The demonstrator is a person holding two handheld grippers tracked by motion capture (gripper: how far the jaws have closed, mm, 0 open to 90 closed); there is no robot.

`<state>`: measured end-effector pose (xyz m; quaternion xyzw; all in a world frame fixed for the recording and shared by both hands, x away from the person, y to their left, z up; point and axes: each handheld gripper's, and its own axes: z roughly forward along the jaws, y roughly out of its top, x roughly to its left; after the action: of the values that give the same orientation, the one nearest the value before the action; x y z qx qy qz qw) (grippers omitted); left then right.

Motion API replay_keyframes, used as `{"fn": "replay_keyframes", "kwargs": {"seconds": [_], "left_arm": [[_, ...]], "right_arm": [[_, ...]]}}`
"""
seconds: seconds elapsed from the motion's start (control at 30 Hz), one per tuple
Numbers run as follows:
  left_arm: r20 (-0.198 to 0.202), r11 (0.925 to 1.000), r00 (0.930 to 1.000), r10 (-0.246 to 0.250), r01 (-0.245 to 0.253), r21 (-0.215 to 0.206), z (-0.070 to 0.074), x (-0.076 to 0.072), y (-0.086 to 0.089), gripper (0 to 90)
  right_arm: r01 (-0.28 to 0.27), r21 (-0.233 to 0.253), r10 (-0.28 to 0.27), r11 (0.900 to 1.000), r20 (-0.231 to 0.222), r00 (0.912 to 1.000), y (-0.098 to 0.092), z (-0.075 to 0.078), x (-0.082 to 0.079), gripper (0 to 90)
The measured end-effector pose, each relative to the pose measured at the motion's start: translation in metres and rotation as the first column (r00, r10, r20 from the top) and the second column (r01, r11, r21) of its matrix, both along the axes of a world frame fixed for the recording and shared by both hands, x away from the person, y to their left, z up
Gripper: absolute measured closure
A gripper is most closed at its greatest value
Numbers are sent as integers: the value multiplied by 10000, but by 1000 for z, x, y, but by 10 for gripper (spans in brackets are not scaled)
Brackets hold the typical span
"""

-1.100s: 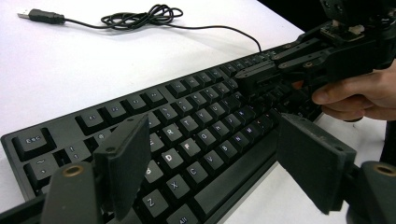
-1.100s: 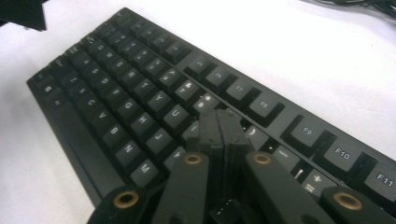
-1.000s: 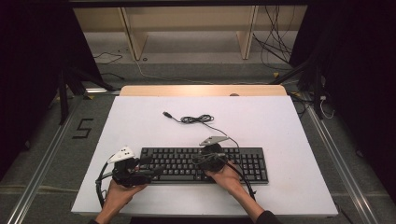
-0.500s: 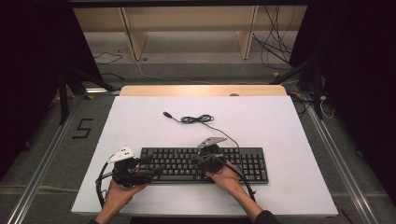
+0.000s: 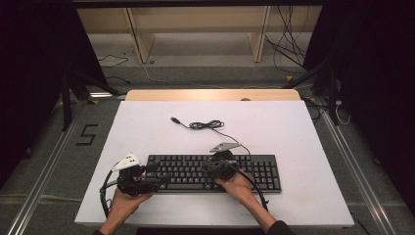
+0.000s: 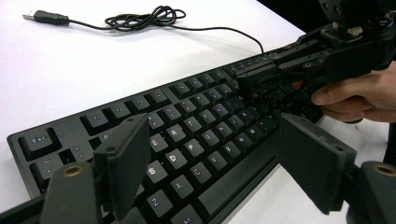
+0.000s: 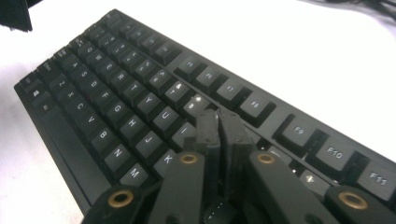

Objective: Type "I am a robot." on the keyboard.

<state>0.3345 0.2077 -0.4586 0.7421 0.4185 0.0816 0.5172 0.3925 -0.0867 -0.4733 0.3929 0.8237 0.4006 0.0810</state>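
1. Left claw (image 5: 164,178): held at the left end of the keyboard (image 5: 254,171), jaws spread wide. In the left gripper view they straddle the near-left corner of the key bed, 1 jaw over the number and Q rows, the other beyond the front edge. Nothing gripped.
2. Keyboard: black, full-size, lying flat near the table's front edge, long axis running left to right across the person. Both claws sit over its left half.
3. Right claw (image 5: 209,169): over the keyboard's middle, jaws pressed together with no gap, tips down on the keys near I and K in the right gripper view (image 7: 218,122). Judged to be pressing a key, holding nothing.
4. Cable (image 5: 208,125): black, bunched in a loose coil behind the keyboard, USB plug (image 5: 174,119) lying free to the left.
5. Table (image 5: 293,127): white, flat top, otherwise bare; wooden strip along the far edge.
6. Room: grey floor, wooden shelving behind, dark curtains on both sides.
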Motion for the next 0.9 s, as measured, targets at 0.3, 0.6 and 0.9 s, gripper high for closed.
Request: {"fn": "replay_keyframes", "kwargs": {"seconds": [0.3, 0.6, 0.9], "left_arm": [[19, 10000, 10000, 76, -76, -46, 0, 0, 1, 258], [48, 10000, 9999, 94, -94, 3, 1, 0, 2, 258], [54, 9999, 9999, 118, -118, 21, 1, 1, 3, 258]], "right_arm": [[-35, 260, 34, 9997, 33, 10000, -1, 3, -2, 842], [-343, 717, 333, 9968, 155, 9993, -2, 8, -6, 673], [-656, 1041, 640, 9924, 188, 9978, 0, 13, -11, 488]]}}
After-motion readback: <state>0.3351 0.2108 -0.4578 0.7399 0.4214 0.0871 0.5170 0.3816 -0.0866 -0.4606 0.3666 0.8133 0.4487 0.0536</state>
